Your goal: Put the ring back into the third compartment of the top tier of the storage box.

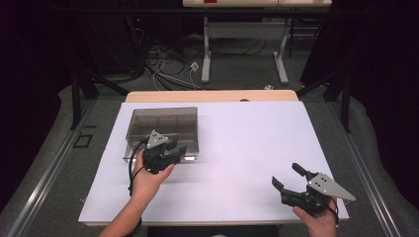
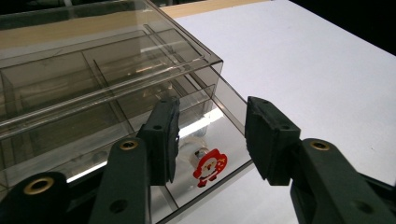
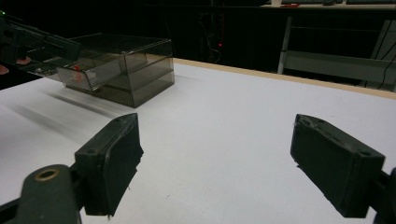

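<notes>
A smoked clear plastic drawer box [image 1: 163, 123] stands on the left half of the white table [image 1: 247, 143]. Its lowest drawer [image 2: 224, 112] is pulled out toward me. Inside lies a small red and white Santa figure [image 2: 209, 167] beside a little clear piece [image 2: 194, 151]. My left gripper [image 1: 178, 147] hovers open over that drawer's front corner, its jaws straddling the Santa from above [image 2: 212, 135] without touching it. My right gripper [image 1: 285, 174] is wide open and holds nothing, low over the table's front right. In the right gripper view [image 3: 215, 158], the box [image 3: 135, 65] and the red spot in the drawer [image 3: 77, 72] lie far left.
The box has divided compartments under a clear lid [image 2: 93, 56]. A wooden table edge [image 1: 212, 95] runs behind the white sheet. Beyond are a desk frame [image 1: 242, 44] and loose cables [image 1: 168, 64] on the floor. Dark curtains close both sides.
</notes>
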Motion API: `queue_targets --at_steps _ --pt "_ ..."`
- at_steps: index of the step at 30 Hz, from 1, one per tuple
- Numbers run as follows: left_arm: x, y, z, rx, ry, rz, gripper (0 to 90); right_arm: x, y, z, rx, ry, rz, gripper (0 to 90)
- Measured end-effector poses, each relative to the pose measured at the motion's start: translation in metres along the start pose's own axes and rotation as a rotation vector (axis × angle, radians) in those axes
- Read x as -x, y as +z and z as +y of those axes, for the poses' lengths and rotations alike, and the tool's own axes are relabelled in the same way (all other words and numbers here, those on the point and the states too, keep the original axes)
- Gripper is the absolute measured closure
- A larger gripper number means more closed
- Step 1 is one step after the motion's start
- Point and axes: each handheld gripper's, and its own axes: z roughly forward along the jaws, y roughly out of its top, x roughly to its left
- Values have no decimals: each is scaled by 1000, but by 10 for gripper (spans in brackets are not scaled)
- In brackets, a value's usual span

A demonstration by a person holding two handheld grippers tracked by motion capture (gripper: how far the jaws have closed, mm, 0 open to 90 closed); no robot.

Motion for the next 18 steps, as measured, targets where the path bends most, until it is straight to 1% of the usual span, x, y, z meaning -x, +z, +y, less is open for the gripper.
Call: queue_targets --at_steps 1,2,5,7,8,16,18 --pt "-1 -1 0 2 0 2 515 0 0 0 1 -1 0 156" --pt "-2 -2 1 6 -10 3 498 0 0 0 2 0 -1 155" --pt "-3 -3 1 10 -11 9 472 0 0 0 1 -1 -2 155" --pt "-3 -4 1 15 -17 11 452 0 0 0 1 4 -4 155" --pt "-4 -4 2 19 -22 11 445 0 0 0 -1 -1 -1 155" --pt "-5 -7 2 26 -19 22 391 0 0 0 0 -1 -2 155" --pt "-4 -11 3 42 -23 30 369 0 0 0 2 -4 -1 155"
